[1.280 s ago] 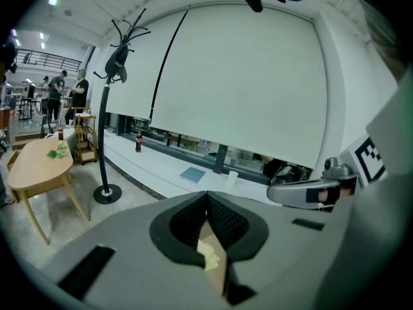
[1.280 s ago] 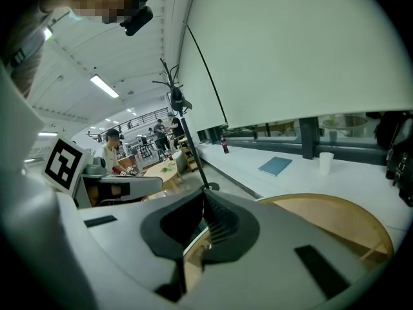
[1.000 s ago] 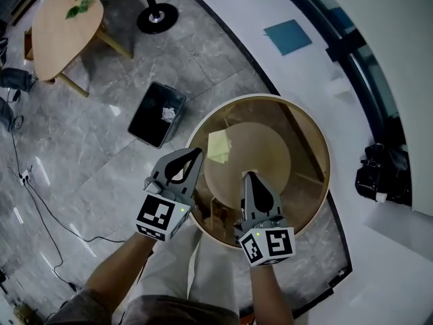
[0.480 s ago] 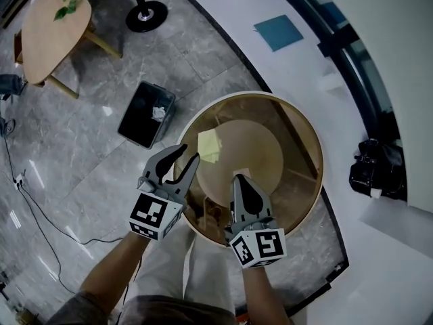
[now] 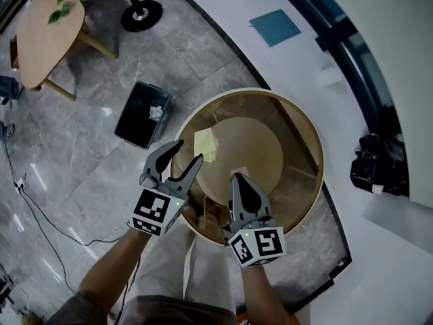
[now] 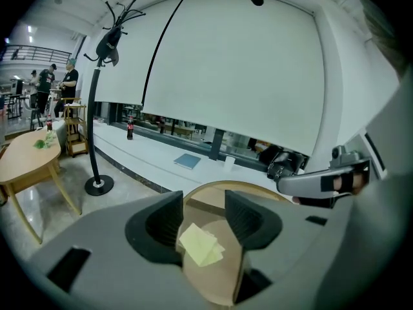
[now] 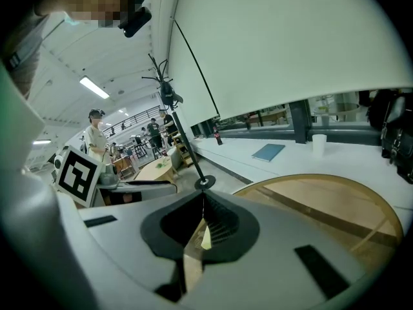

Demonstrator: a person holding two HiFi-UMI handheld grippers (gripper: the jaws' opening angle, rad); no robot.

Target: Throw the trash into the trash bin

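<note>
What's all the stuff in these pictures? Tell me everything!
Round table: one, wood rim and glass top, in the middle.
Paper scrap: one, pale yellow, on the round table ahead of the left gripper.
Trash bin: one, black, on the floor left of the round table.
Crumpled paper: one, white, inside the trash bin.
Side table: one, light wood, upper left, green leaves on it.
Stand base: one, black, on the floor up top.
Flat pad: one, blue, on the white ledge.
Bag: one, black, far right.
Left gripper: one, grey, jaws have just been opening, gripping nothing.
Right gripper: one, grey, jaws shut.
</note>
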